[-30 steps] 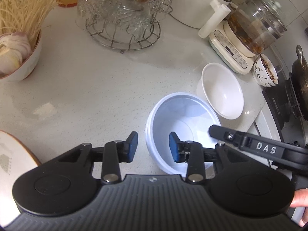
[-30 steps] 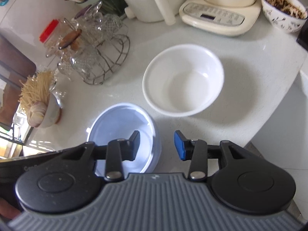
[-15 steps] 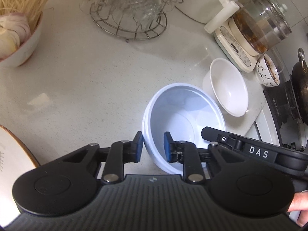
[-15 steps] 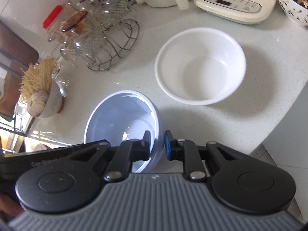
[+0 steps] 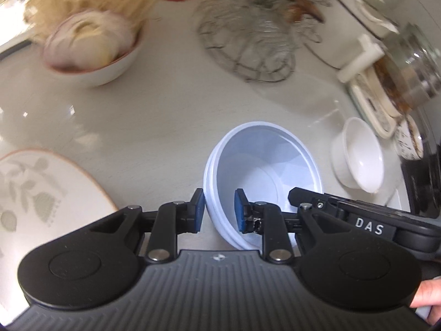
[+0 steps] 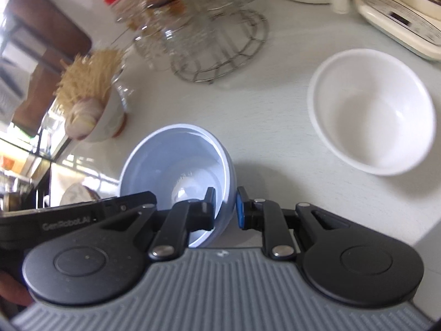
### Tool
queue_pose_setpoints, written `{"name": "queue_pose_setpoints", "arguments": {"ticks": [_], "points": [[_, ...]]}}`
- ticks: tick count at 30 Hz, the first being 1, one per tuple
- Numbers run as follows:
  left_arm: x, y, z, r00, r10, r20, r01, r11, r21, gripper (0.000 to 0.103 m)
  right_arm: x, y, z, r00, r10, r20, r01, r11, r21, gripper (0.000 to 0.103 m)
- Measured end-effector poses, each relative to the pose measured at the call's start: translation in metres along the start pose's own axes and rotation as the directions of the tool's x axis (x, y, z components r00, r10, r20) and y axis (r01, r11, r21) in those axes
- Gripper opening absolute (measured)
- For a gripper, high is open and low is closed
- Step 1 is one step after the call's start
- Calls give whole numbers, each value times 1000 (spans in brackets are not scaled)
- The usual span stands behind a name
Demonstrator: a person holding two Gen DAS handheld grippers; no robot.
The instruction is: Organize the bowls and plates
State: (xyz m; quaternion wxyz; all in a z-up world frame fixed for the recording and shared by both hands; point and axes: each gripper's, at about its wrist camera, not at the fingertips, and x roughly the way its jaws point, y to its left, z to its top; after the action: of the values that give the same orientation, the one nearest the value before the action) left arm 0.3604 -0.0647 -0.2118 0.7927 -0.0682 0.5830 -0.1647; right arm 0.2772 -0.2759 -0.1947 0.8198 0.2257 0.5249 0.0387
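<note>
Both grippers pinch the blue bowl's rim

The left gripper (image 5: 219, 211) grips the blue bowl (image 5: 261, 165) by its rim at nine o'clock, one pad inside, one outside. The right gripper (image 6: 225, 208) bites the opposite rim, at three o'clock. The bowl tilts over the counter (image 5: 165, 104), between them. A white bowl (image 6: 372, 110) sits apart at two o'clock in the right view; a plate (image 5: 35, 190) lies at nine in the left.

Home kitchen, shown by a pale stone countertop (image 6: 275, 115); a wire rack of glassware (image 6: 217, 52) at 12 o'clock, an electric kettle base (image 6: 397, 27) at 2, a bowl of noodles and onion (image 5: 93, 47) at 10.
</note>
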Motion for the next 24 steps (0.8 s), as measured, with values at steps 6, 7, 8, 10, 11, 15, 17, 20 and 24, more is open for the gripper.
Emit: {"name": "queue_pose_setpoints", "arguments": {"ticks": [6,7,8,10,11,15,17,20,24], "points": [[0,8,-8,999,41,9,-40,997,-58,27,8,7,2,1000,16,-27,-18,997,-71,19],[0,8,-9,999,45,11,-45,997,-63,27,11,8,2,999,20,-34,-23,997,-79,19],[1,8,-10,999,51,11,-50,996,-72,27,13,7,2,999,25,-44,-28,996,-82,19],[3,7,-13,998,57,8,-56,994,-89,27,14,8,2,998,27,-49,-32,994,-103,20],[2,7,-14,998,59,11,-58,994,-90,27,14,9,2,999,26,-48,-31,993,-118,20],[-4,8,-18,997,65,34,-61,991,-123,28,9,8,4,999,35,-32,-39,990,-135,20],[-9,8,-20,996,78,48,-72,989,-128,29,4,8,5,1000,18,-19,-20,989,-148,21],[-25,4,-22,991,95,90,-85,991,-105,29,-9,5,7,1000,-6,26,10,991,-135,40],[-46,-5,-22,987,72,143,-63,996,-62,29,-29,2,6,996,-31,87,41,992,-118,44]]}}
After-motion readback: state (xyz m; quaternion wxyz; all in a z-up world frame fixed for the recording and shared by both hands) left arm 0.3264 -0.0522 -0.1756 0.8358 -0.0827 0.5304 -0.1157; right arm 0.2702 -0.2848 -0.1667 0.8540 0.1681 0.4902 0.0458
